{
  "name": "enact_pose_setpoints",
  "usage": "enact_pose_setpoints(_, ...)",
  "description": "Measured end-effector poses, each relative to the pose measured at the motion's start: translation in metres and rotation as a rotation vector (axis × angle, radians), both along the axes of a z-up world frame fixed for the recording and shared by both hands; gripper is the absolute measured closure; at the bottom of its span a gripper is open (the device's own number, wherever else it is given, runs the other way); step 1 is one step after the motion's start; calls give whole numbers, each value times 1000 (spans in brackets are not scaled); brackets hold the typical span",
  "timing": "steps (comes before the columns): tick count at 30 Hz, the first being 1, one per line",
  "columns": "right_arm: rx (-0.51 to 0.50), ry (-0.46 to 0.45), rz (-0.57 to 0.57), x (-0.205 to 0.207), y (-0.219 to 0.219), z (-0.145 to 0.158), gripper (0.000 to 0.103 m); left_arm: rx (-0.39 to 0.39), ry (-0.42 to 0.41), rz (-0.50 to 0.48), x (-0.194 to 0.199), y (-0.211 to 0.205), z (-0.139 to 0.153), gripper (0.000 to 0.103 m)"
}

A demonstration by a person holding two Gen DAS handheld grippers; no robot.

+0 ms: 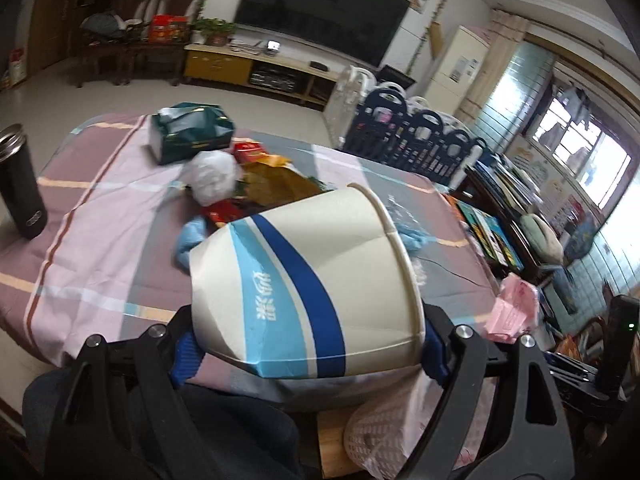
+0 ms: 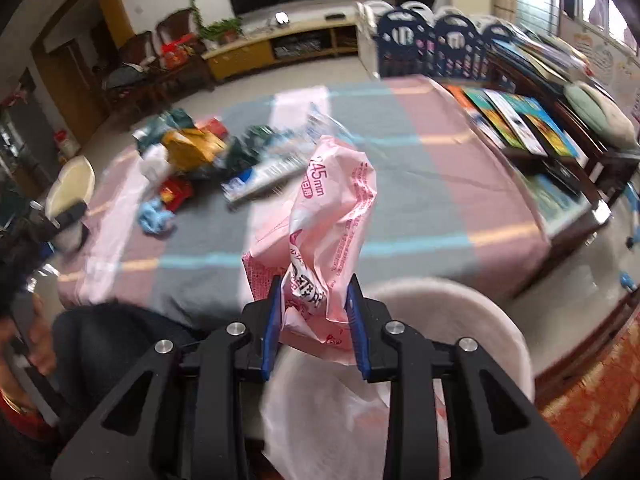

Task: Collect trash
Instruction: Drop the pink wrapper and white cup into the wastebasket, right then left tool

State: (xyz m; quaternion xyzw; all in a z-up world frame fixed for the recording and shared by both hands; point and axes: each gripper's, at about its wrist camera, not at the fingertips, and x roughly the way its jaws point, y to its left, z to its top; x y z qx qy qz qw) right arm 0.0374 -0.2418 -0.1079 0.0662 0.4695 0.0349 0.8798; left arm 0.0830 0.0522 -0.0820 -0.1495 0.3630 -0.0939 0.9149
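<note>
Pink wrapper (image 2: 320,236) clamped upright in right claw (image 2: 314,320), bin (image 2: 460,300) directly below (left claw (image 1: 308,344) grips paper cup (image 1: 304,280)).

Daylight is pouring in from the window (image 1: 580,160), blowing it out; fisheye bending is warping the edges, and motion blur is smearing the right-wrist view.

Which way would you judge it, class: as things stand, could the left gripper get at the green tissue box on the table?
Probably not yet. The left gripper is full, its jaws around a crushed paper cup, which also lies between it and the green tissue box.
</note>
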Motion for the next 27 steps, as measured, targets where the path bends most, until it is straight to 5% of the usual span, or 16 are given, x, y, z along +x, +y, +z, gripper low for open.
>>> enact_pose_setpoints(6, -20, 187, -90, -35, -43, -56, 68, 48, 3, -243, -20, -91, 2, 18)
enact_pose_setpoints(10, -3, 315, -114, -50, -55, -85, 51, 90, 18, -359, -26, -129, -5, 18)
enact_pose_setpoints(14, 36, 241, -245, -57, -84, -67, 33, 105, 45, -469, -31, -158, -16, 18)
enact_pose_setpoints(22, 117, -3, -512, -72, -157, -5, 29, 154, 131, -804, -55, -235, -62, 17)
enact_pose_setpoints(27, 113, -33, -532, -73, -162, 0, 27, 274, 88, -788, -60, -235, -72, 9)
